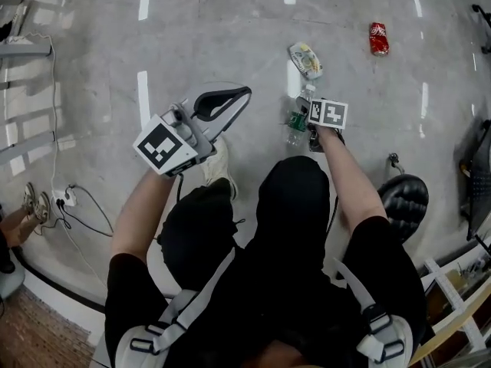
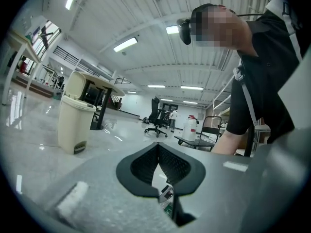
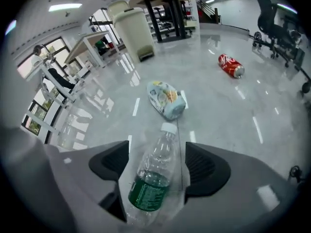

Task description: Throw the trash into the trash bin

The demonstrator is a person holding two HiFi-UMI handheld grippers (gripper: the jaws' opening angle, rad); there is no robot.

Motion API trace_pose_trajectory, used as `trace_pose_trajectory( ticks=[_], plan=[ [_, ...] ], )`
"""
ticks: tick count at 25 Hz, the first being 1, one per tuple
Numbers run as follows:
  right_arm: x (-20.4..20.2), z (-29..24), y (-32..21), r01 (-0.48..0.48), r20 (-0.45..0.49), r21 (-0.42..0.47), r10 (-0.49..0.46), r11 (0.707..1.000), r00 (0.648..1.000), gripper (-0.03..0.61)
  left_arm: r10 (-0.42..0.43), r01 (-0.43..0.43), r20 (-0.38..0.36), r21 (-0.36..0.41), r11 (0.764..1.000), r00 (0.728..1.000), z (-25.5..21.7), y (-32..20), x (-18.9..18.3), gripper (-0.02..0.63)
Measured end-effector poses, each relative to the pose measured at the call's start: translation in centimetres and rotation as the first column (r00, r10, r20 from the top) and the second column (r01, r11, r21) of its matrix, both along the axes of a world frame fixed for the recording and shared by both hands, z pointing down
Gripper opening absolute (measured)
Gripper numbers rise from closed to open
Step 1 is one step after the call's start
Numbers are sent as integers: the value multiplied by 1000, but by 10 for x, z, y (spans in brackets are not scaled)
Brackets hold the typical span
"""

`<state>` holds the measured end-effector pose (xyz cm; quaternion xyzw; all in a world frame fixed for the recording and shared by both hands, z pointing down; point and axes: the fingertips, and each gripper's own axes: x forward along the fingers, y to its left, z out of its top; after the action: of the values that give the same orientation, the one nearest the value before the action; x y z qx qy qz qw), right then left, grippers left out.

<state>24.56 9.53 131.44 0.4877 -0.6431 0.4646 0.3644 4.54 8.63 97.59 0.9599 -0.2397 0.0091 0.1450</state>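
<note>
A clear plastic bottle [image 3: 151, 178] with a green label and white cap lies on the grey floor between the jaws of my right gripper [image 3: 158, 161]. That gripper is open and points steeply down, and a gap shows on each side of the bottle. In the head view the bottle [image 1: 296, 123] sits just under the right gripper [image 1: 310, 129]. Beyond it lie a crumpled snack bag [image 3: 166, 99] and a red can [image 3: 231, 65]. The beige trash bin [image 3: 133, 28] stands far off. My left gripper [image 2: 158, 145] is shut and empty, held level, with the bin [image 2: 77, 113] ahead at its left.
The snack bag [image 1: 305, 60] and can [image 1: 378, 38] lie ahead on the floor. A black chair base [image 1: 404, 198] is at my right, cables and a socket [image 1: 61, 199] at my left. Office chairs [image 2: 156, 115], a cart [image 2: 194, 140] and tables stand further off.
</note>
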Motion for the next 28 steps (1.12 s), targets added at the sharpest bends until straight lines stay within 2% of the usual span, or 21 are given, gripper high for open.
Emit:
trace_pose_trajectory(
  ticks=[4, 8, 10, 12, 14, 17, 21, 25, 28],
  plan=[
    [-4, 27, 14, -58, -32, -100, 55, 993, 998, 380, -23, 23, 15, -25, 999, 1000, 11, 5, -10, 3],
    [-2, 56, 33, -58, -114, -203, 35, 977, 993, 399, -13, 14, 29, -39, 999, 1000, 18, 14, -11, 3],
    [-5, 63, 43, -57, -108, -242, 31, 969, 994, 339, -10, 12, 32, -52, 999, 999, 21, 16, -11, 3],
    [-11, 62, 48, -35, -74, -255, 17, 966, 997, 333, -19, 21, 26, -58, 998, 999, 22, 14, -12, 3],
    [-15, 55, 42, -7, -55, -214, -5, 977, 998, 331, -32, 33, 16, -62, 998, 999, 22, 9, -13, 3],
    [-16, 37, 26, 61, -69, -102, -68, 993, 995, 328, -37, 37, 4, -61, 997, 999, 21, 4, -13, 3],
    [-16, -8, 2, 164, -151, 58, -154, 985, 977, 327, -36, 37, 12, -35, 999, 999, -2, -5, -16, 3],
    [-12, -95, -26, 196, -192, 198, -158, 960, 969, 327, -43, 43, 58, 11, 999, 997, -65, -24, -22, 2],
    [-13, -182, -46, 209, -220, 249, -155, 946, 963, 327, -88, 90, 63, -21, 996, 994, -117, -45, -35, 2]
  ],
)
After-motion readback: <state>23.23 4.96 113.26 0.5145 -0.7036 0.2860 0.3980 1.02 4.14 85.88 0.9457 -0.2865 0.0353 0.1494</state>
